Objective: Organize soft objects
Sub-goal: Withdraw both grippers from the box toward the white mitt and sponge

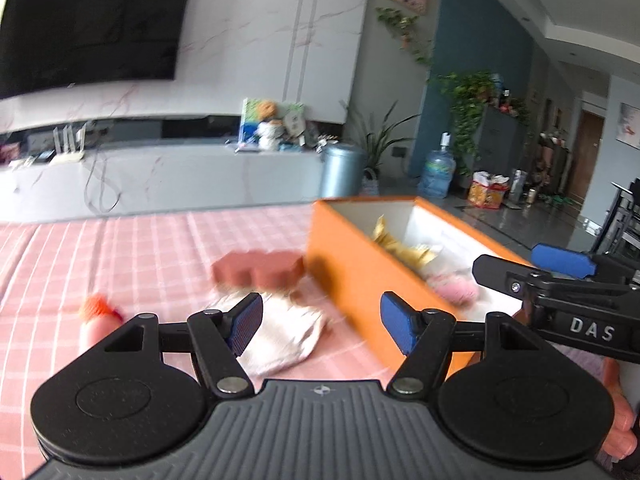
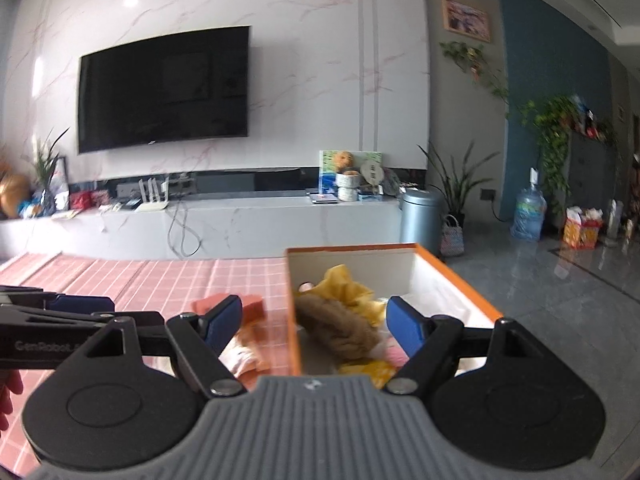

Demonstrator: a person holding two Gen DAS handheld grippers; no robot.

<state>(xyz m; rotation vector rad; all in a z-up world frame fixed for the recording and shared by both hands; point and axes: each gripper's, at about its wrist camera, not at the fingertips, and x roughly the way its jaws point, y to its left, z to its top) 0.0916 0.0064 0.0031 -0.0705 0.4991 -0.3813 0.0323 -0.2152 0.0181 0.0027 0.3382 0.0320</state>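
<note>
- The left tool [image 1: 322,326] stands wide open with nothing between its blue pads, above the desk [image 1: 140,248] with its pink checked cloth.
- Just past its left pad lies a white soft cloth [image 1: 286,340], flat on the desk and close to the near-left side of the orange box [image 1: 348,256].
- A reddish-brown scalloped sponge [image 1: 258,270] sits a little farther off, just left of the box wall; whether it touches the wall is blurred.
- To the near left lies a small orange-topped toy [image 1: 96,312], too blurred to name.
- The right tool [image 2: 314,322] is also wide open and holds nothing; it hangs over the near end of the box.
- Inside the box lie a yellow cloth [image 2: 344,286], a brown plush piece [image 2: 338,330] and something pink [image 1: 456,290].
</note>
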